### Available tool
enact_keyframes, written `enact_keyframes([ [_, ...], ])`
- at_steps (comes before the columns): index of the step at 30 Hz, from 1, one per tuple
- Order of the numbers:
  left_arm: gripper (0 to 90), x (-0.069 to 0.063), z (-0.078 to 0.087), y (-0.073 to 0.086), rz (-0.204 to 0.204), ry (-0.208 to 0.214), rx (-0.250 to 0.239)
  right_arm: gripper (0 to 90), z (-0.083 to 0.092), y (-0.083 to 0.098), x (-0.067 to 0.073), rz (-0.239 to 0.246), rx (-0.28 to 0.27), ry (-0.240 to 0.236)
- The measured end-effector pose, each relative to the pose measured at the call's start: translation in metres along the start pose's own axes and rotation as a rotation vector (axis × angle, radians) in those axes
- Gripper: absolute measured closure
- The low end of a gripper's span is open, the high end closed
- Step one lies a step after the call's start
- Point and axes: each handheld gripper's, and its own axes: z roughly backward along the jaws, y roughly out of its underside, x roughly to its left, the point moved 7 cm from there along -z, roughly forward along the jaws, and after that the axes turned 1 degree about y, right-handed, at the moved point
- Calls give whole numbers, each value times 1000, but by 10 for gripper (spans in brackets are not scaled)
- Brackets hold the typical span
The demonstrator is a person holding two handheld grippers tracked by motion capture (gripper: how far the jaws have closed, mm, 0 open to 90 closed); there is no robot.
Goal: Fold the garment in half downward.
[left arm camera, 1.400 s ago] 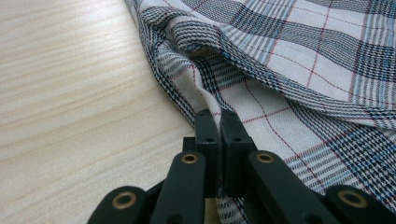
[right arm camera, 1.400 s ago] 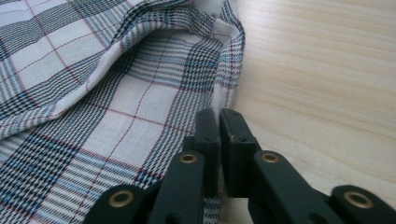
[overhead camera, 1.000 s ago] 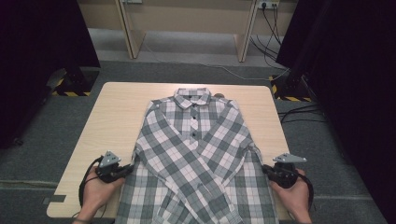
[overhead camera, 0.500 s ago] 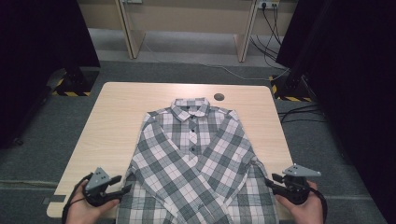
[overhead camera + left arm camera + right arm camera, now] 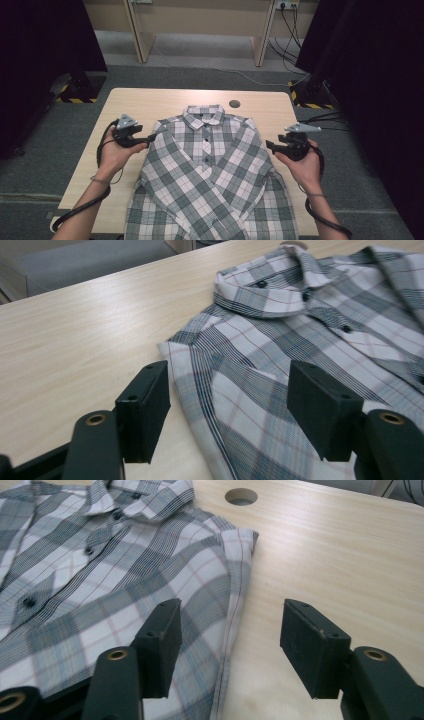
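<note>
Both hands have swung up from the shirt's lower edge to its shoulders, and the plaid shirt (image 5: 210,175) itself has slid toward the person since a second ago, uncovering the round cable hole (image 5: 234,104) in the table (image 5: 150,102). Both sets of tongs have just been opening, and nothing sits between either pair.

Left tongs (image 5: 150,138) hover released just off the shirt's left shoulder corner; in the left gripper view the jaws stand wide, one over bare wood, one over the fabric, with the shoulder seam (image 5: 192,365) running between them but not pinched. Right tongs (image 5: 270,145) mirror that at the other shoulder: released, jaws apart, the sleeve seam edge (image 5: 240,580) lined up in the gap.

Why this symmetry? It looks like a two-handed setup: each hand is aimed at a matching shoulder point so the shirt can be gripped evenly and kept square.

Shirt lies flat, front up, buttoned, collar (image 5: 202,114) toward the far side, hem hanging off the near edge of the table. Pulling it back that way likely gave room at the top and brought the shoulders within reach. Next call, I'd judge, is a pinch on both shoulder seams at once.
</note>
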Motion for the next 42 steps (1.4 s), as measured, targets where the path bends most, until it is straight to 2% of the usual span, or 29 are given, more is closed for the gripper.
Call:
enact_keyframes([
  [3,336,8,-23,-7,4,-6,25,414,-21,-14,-5,-4,10,0],
  [8,348,19,-50,-15,24,-13,47,410,-53,-30,-15,-30,38,10],
  [12,350,31,-69,-7,70,-46,116,404,-74,-39,-24,-60,60,17],
  [16,342,38,-81,2,103,-61,156,400,-94,-49,-28,-73,75,18],
  [18,338,40,-85,6,113,-61,162,399,-105,-52,-28,-77,88,17],
  [24,354,41,-96,12,122,-64,181,392,-135,-54,-29,-89,134,25],
  [26,369,40,-98,12,121,-63,185,393,-142,-55,-28,-79,150,27],
  [30,421,39,-101,12,140,-65,181,410,-155,-53,-23,-55,196,40],
  [31,444,39,-101,12,137,-68,180,419,-158,-52,-22,-48,208,44],
  [32,470,40,-100,12,117,-73,185,430,-159,-51,-22,-41,217,48],
  [35,578,36,-101,11,110,-51,179,480,-165,-44,-21,-43,238,53],
  [37,644,34,-102,10,111,-40,179,515,-166,-43,-22,-43,214,54],
  [39,729,33,-103,9,118,-36,174,625,-166,-43,-20,-45,213,39],
  [40,775,32,-104,9,130,-36,166,649,-165,-43,-19,-45,210,34],
  [42,837,29,-105,8,128,-45,174,730,-165,-42,-17,-45,190,21],
])
